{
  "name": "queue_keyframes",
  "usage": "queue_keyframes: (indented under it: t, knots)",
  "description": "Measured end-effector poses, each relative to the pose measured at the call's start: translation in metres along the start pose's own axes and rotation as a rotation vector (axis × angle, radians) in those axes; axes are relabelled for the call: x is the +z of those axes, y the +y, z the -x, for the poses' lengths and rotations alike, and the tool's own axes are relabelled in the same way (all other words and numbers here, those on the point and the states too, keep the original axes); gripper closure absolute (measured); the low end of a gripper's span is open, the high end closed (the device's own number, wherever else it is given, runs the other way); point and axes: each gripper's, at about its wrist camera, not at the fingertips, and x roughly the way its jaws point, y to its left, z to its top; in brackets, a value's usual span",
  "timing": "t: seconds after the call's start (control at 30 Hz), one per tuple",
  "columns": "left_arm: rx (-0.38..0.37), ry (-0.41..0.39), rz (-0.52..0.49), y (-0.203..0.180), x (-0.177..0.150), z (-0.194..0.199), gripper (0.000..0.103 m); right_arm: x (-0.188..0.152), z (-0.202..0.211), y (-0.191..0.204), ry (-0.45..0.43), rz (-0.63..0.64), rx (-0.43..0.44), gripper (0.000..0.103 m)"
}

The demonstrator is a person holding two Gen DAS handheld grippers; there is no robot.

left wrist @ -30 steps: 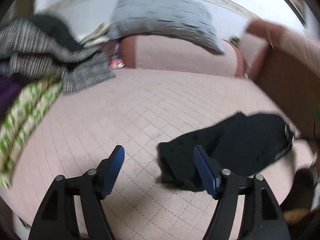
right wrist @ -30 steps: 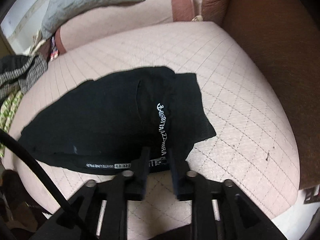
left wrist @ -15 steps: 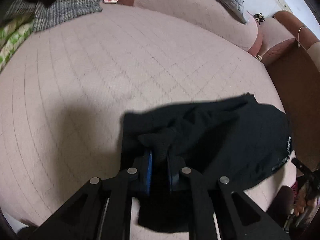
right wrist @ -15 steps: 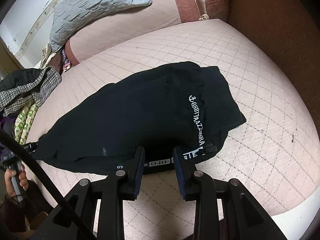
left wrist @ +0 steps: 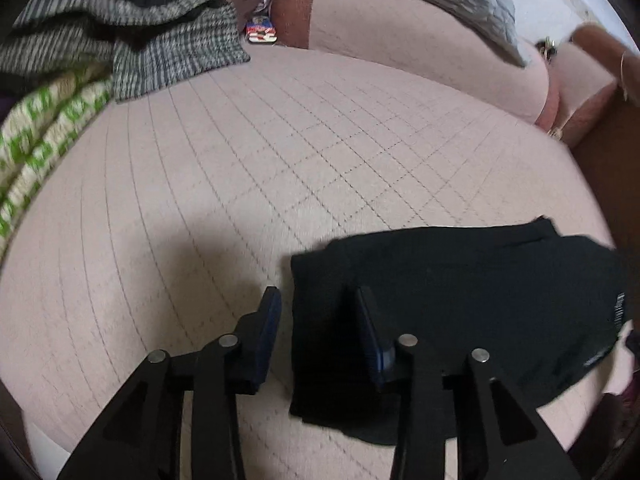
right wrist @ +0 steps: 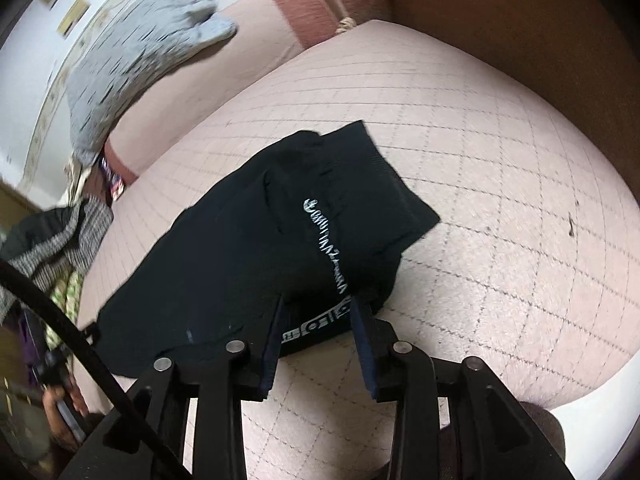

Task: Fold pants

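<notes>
The black pants (left wrist: 460, 304) lie folded in a flat bundle on the pink quilted bed, near its front edge. In the right wrist view the pants (right wrist: 256, 264) show white lettering and a printed waistband at the near edge. My left gripper (left wrist: 316, 320) is open and straddles the bundle's left edge, holding nothing. My right gripper (right wrist: 318, 312) is open with the waistband edge lying between its fingers, not pinched.
A pile of clothes, grey checked (left wrist: 160, 52) and green-white patterned (left wrist: 36, 128), sits at the bed's far left. A grey pillow (right wrist: 140, 60) lies on the pink bolster at the back. A brown headboard (right wrist: 520, 20) stands to the right.
My left gripper has opened, let go of the pants' fold and drawn back left. My right gripper has opened wider off the waistband. The pants now lie flatter.
</notes>
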Motion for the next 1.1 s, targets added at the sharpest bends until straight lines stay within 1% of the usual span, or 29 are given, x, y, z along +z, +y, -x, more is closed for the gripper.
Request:
queue_keyframes:
  t: [0.07,0.13,0.17,0.27,0.37,0.43,0.47,0.5,0.6,0.63,0.67,0.7,0.8,0.93,1.0,1.07,1.1]
  knots:
    - [-0.042,-0.009,0.057,0.013,0.0,0.009,0.062,0.001,0.0,-0.004,-0.013,-0.019,0.002,0.066]
    - [-0.06,-0.023,0.109,0.025,-0.002,0.02,0.06,0.003,0.002,-0.007,-0.035,-0.032,-0.003,0.066]
    - [-0.062,-0.029,0.124,0.029,-0.003,0.024,0.06,0.005,0.0,-0.008,-0.034,-0.044,0.012,0.066]
    - [-0.083,-0.052,0.175,0.039,-0.006,0.039,0.058,0.008,-0.008,-0.008,-0.005,-0.09,0.092,0.066]
    - [-0.123,-0.066,0.202,0.041,-0.009,0.051,0.055,0.003,-0.03,0.003,0.07,-0.144,0.187,0.066]
    - [-0.14,-0.073,0.196,0.035,-0.011,0.058,0.053,-0.002,-0.041,0.011,0.104,-0.165,0.203,0.066]
    - [-0.145,-0.077,0.188,0.031,-0.013,0.06,0.053,-0.005,-0.051,0.016,0.133,-0.176,0.181,0.066]
    - [-0.149,-0.084,0.173,0.025,-0.014,0.062,0.053,-0.007,-0.057,0.018,0.142,-0.188,0.166,0.066]
    - [-0.146,-0.089,0.129,0.008,-0.018,0.063,0.051,-0.009,-0.061,0.021,0.088,-0.243,0.171,0.066]
    - [-0.146,-0.086,0.115,0.002,-0.019,0.062,0.051,-0.008,-0.062,0.021,0.072,-0.268,0.178,0.07]
    - [-0.148,-0.082,0.105,-0.002,-0.02,0.061,0.051,-0.01,-0.064,0.02,0.063,-0.279,0.18,0.081]
    - [-0.154,-0.071,0.095,-0.007,-0.021,0.058,0.051,-0.008,-0.066,0.02,0.07,-0.281,0.176,0.096]
    - [-0.171,-0.038,0.078,-0.02,-0.022,0.051,0.051,-0.011,-0.062,0.022,0.086,-0.282,0.193,0.097]
    - [-0.161,-0.035,0.015,-0.04,-0.024,0.047,0.05,-0.012,-0.039,0.018,0.083,-0.301,0.236,0.098]
    - [-0.167,-0.021,-0.003,-0.046,-0.026,0.041,0.048,-0.013,-0.031,0.011,0.081,-0.301,0.214,0.098]
    - [-0.169,0.004,-0.019,-0.053,-0.029,0.031,0.046,-0.014,-0.034,0.003,0.098,-0.28,0.156,0.097]
    - [-0.155,0.026,-0.033,-0.058,-0.033,0.022,0.046,-0.016,-0.039,-0.001,0.121,-0.28,0.13,0.095]
